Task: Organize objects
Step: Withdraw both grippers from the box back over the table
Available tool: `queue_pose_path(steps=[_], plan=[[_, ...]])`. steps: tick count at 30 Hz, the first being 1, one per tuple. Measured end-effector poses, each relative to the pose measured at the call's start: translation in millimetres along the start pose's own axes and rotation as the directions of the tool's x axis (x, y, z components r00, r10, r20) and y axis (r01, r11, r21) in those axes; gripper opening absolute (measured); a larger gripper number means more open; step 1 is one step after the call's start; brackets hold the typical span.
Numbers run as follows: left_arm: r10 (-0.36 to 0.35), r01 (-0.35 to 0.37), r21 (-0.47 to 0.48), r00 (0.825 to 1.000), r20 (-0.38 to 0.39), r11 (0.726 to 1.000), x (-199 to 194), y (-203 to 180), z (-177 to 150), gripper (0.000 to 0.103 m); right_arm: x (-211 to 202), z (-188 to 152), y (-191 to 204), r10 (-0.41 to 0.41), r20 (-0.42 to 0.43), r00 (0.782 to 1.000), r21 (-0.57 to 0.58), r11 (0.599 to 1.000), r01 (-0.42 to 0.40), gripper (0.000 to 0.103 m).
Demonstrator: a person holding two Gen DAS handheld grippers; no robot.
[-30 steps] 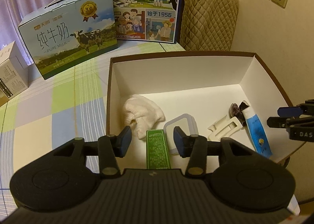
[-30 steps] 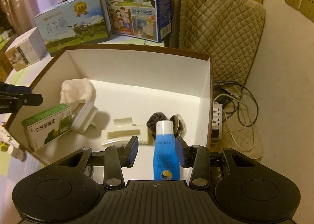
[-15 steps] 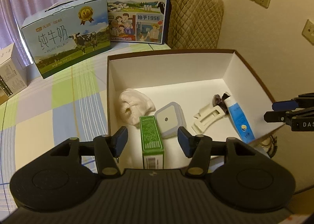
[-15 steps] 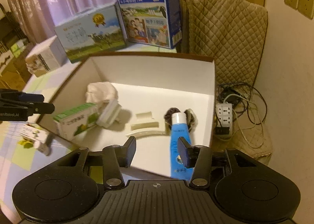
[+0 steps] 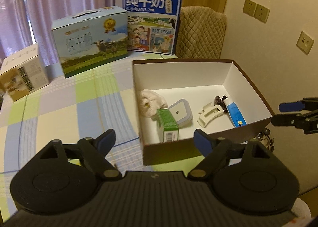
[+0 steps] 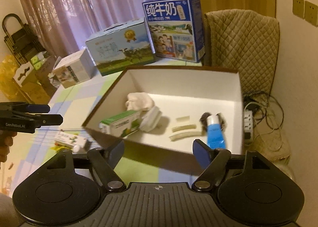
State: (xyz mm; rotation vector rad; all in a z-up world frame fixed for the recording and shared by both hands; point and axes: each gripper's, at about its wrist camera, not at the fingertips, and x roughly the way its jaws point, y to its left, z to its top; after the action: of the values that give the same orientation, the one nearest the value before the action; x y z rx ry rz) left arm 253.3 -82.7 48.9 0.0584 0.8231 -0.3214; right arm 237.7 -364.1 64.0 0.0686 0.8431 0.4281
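A brown box with a white inside (image 5: pixel 198 60) (image 6: pixel 178 69) stands on the checked tablecloth. In it lie a white cloth (image 5: pixel 150 102) (image 6: pixel 140 100), a green carton (image 5: pixel 168 125) (image 6: pixel 121 124), a white square container (image 5: pixel 180 111) (image 6: pixel 152 118), a cream hair clip (image 5: pixel 209 113) (image 6: pixel 183 129), a dark scrunchie (image 6: pixel 203 120) and a blue tube (image 5: pixel 235 112) (image 6: pixel 214 134). My left gripper (image 5: pixel 154 140) (image 6: pixel 54 113) is open and empty, in front of the box's near left corner. My right gripper (image 6: pixel 159 150) (image 5: pixel 277 114) is open and empty, before the near wall.
A small packet (image 6: pixel 66 139) and a little bottle (image 6: pixel 80 147) lie on the cloth left of the box. Two milk cases (image 5: pixel 89 42) (image 5: pixel 152 22) and a white carton (image 5: pixel 21 73) stand behind. A quilted chair (image 6: pixel 242 48) and a power strip with cables (image 6: pixel 248 121) are at right.
Both grippers drew back out of the box and opened wider. The green carton and the blue tube stayed lying in the box.
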Motion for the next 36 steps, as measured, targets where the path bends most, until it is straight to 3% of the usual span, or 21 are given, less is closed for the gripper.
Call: queue_pose_path(steps=[5,18,36], plan=[[0.036,-0.035,-0.013,0.999,0.021,0.999,-29.5,15.7,-17.1,0.086,-4.2,-10.8,22.5,0.048,-0.007,0.999,0.013,0.999,-0.048,0.076],[0.118,-0.12,-0.086,0.993,-0.026,0.989,-68.7,63.5,-79.6,0.086,18.8,-42.6,87.1,0.109,-0.034,0.993,-0.025,0.994,-0.11,0.076],[0.215,-0.223,-0.134,0.974,-0.073,0.965,-67.7,99.5,-130.4,0.086,73.6,-77.4,154.9,0.132,-0.067,0.989,-0.105,0.985,-0.139,0.076]])
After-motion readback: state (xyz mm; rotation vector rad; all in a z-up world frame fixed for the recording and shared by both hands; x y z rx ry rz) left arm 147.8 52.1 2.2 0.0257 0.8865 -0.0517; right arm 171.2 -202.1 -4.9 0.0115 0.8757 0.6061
